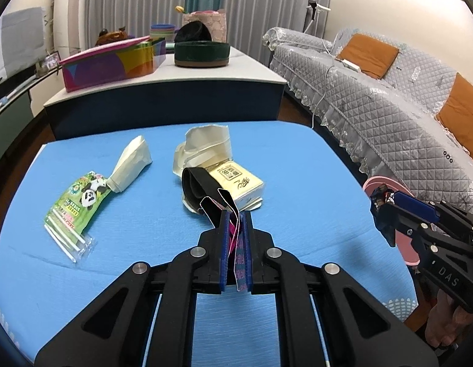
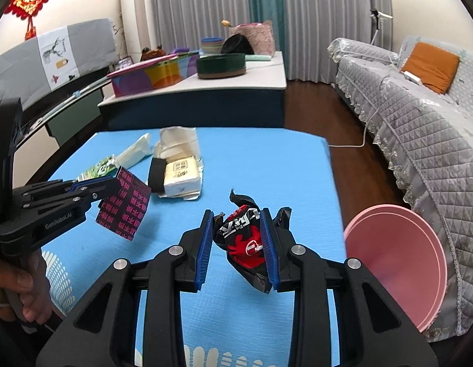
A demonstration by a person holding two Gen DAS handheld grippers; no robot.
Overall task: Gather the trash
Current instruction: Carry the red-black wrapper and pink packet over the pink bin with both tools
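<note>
On the blue-covered bench (image 1: 297, 159), a panda packet (image 1: 76, 205) and tissue pack (image 1: 236, 180) are lying. A thin pink-printed wrapper (image 2: 123, 203) is being pinched in the nearly closed left claw (image 1: 235, 229); a crinkly black-red wrapper (image 2: 245, 241) is being gripped in the half-open right claw (image 2: 238, 235), near the pink bin (image 2: 398, 263). Both wrappers are being judged light, limp and slippery, best taken mid-body.

"DAS" on right tongs (image 1: 377, 211), "GenRobot.AI" on left tongs (image 2: 114, 183)

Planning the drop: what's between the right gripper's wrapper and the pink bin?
Nothing. In the right wrist view, only bare blue mat separates the wrapper in the right gripper from the pink bin beside the table edge.
</note>
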